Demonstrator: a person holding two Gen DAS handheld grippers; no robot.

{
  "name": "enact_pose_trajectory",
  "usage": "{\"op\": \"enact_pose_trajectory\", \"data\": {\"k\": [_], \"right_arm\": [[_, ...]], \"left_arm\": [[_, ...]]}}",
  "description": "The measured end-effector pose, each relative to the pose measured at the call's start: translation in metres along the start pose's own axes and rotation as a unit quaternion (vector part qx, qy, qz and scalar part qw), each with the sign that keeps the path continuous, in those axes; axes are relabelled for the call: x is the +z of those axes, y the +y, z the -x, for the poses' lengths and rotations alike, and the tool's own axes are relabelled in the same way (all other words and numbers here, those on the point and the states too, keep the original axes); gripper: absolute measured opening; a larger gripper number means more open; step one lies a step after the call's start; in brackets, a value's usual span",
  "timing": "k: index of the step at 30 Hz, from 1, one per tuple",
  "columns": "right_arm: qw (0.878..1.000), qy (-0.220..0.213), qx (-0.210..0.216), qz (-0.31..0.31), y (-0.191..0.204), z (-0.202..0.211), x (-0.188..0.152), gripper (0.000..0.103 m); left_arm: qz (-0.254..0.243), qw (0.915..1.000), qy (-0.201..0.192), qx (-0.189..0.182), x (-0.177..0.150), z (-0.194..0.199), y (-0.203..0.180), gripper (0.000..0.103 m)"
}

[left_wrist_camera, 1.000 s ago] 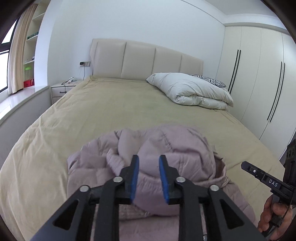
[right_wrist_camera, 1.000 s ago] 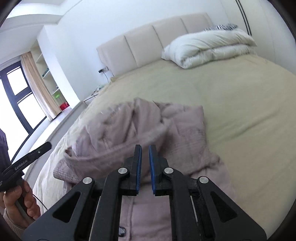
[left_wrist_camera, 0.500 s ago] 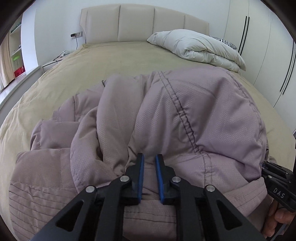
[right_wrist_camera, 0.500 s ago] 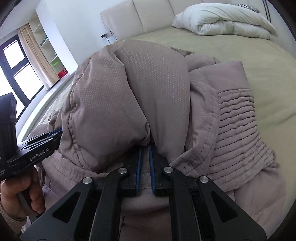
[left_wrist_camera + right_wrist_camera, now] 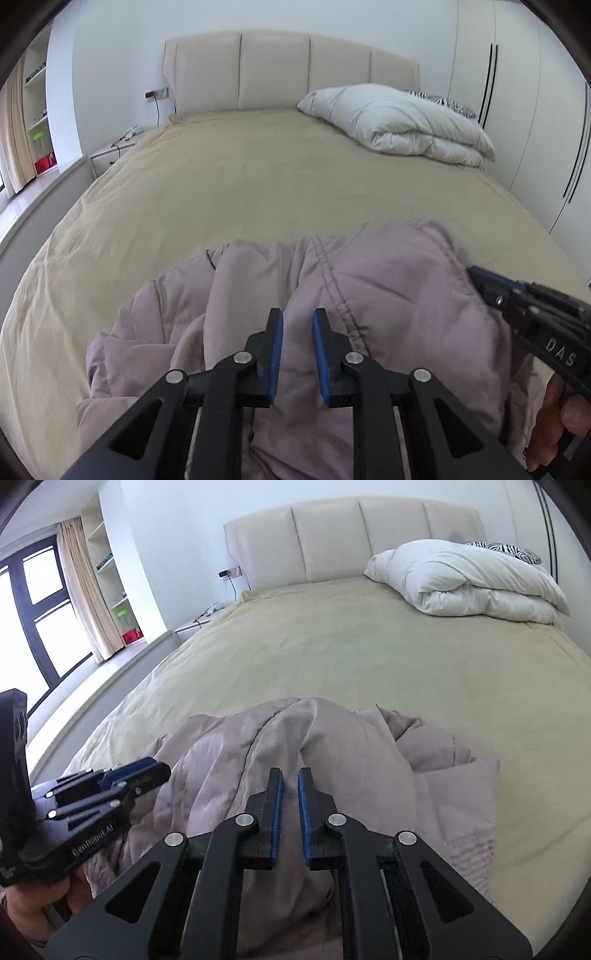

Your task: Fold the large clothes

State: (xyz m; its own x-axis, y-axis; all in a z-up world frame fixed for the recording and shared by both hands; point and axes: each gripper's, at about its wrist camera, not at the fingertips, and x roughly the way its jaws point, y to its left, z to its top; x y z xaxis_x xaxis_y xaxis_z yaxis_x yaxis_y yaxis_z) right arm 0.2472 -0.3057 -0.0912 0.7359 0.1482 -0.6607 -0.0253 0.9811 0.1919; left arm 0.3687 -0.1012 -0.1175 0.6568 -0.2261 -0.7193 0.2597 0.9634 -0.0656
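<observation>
A mauve padded jacket is bunched up at the near end of the bed; it also shows in the right wrist view. My left gripper has its jaws slightly apart with a fold of the jacket between them. My right gripper has its jaws narrowly apart, and jacket fabric sits in the gap. The right gripper also shows at the right of the left wrist view, at the jacket's edge. The left gripper shows at the left of the right wrist view.
The bed has a beige cover and a padded headboard. A folded white duvet lies at its far right. A wardrobe stands to the right, a nightstand and window ledge to the left.
Both grippers have pulled back and up from the jacket. The jacket filled both views half a second ago and now sits lower and smaller. The left jaws have widened a little.
</observation>
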Motion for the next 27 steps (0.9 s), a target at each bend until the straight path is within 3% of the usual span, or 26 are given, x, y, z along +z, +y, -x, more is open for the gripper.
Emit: {"op": "enact_pose_trajectory", "data": {"k": [2,5,10,15,17,19,23,27], "right_arm": [[0.999,0.032,-0.013,0.000,0.000,-0.030,0.009,0.009],[0.995,0.098,-0.033,-0.004,-0.007,-0.094,0.006,0.009],[0.998,0.050,-0.036,0.023,-0.007,-0.104,-0.016,0.009],[0.995,0.095,-0.007,0.005,-0.013,-0.099,0.010,0.009],[0.998,0.045,0.026,-0.029,-0.012,-0.075,0.026,0.009],[0.999,0.011,0.023,-0.026,-0.013,-0.061,0.044,0.009],[0.996,0.083,0.011,0.007,-0.006,-0.116,0.068,0.009],[0.986,0.159,0.014,-0.045,-0.038,-0.176,0.062,0.009]], "left_arm": [[0.013,0.9992,0.038,0.005,0.000,-0.027,0.007,0.019],[0.011,0.9992,0.039,0.005,-0.005,-0.043,0.012,0.020],[-0.003,0.9996,0.027,0.005,-0.020,-0.056,0.013,0.020],[0.003,0.9996,0.028,-0.011,-0.022,-0.063,0.018,0.020],[0.006,0.9995,0.019,-0.025,-0.025,-0.064,0.022,0.019],[0.014,0.9990,0.015,-0.039,-0.027,-0.065,0.026,0.019],[0.017,0.9985,0.012,-0.051,-0.030,-0.066,0.029,0.019],[0.016,0.9982,0.010,-0.057,-0.030,-0.070,0.031,0.019]]}}
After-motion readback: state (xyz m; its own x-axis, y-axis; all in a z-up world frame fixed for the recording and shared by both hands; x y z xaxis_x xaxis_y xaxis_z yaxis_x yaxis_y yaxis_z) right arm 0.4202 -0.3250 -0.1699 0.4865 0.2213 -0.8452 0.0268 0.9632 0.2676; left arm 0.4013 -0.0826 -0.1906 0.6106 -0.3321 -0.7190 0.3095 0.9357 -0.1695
